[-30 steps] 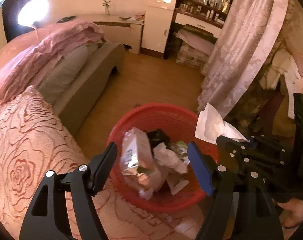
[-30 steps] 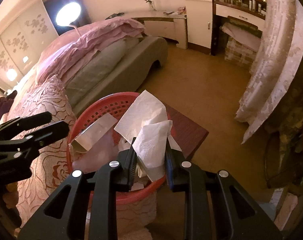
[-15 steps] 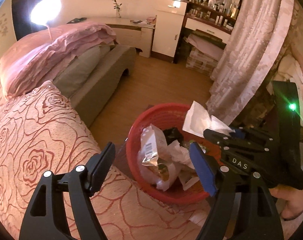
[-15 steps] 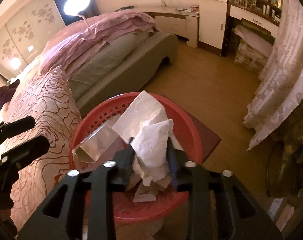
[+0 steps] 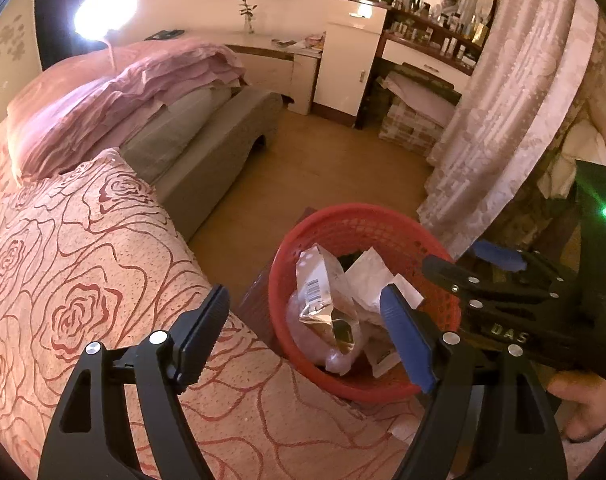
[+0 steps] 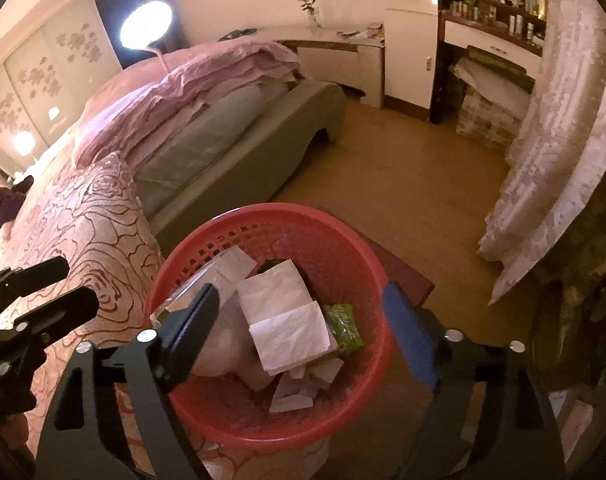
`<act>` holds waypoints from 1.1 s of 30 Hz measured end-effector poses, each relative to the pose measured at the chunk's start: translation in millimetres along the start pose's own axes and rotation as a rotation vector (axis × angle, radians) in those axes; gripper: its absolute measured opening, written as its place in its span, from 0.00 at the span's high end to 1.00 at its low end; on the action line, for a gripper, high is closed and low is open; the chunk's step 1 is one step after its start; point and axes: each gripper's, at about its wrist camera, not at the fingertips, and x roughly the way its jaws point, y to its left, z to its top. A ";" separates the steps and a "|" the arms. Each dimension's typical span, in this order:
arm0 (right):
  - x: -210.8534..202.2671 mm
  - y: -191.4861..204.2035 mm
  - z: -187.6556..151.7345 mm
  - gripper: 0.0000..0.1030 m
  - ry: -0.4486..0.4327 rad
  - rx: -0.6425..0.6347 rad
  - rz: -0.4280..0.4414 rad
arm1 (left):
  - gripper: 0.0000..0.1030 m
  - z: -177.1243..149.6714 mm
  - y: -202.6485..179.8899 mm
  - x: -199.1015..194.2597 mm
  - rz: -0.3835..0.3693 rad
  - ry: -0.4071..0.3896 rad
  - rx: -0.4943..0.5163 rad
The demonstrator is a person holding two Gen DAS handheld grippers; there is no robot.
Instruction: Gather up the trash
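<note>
Red basket (image 6: 355, 248) standing just beside the rose-patterned bedspread (image 5: 83, 264); white tissue (image 6: 287, 320) lying in it on top of other trash, beside a green wrapper (image 6: 343, 326) showing only from the right wrist. Right gripper (image 6: 303, 332) hovering above the basket, jaws opening, holding nothing. Left gripper (image 5: 303, 324) near the basket's bedspread side, jaws widening, gripping nothing; barcoded foil packet (image 5: 323, 296) showing plainly only from the left wrist.

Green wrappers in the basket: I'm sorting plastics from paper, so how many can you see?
1. The green wrapper lies in the red basket, right of the white tissue. More may be buried underneath.
</note>
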 end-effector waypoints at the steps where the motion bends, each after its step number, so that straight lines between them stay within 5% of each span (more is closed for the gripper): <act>1: -2.8 -0.3 -1.3 0.18 -0.007 0.001 0.001 | 0.27 -0.6 -0.1 0.0 0.002 -0.001 0.002; 33: -53.3 19.7 -32.0 0.07 -0.074 0.047 0.029 | 0.18 -18.4 11.8 -27.6 0.081 -0.035 -0.025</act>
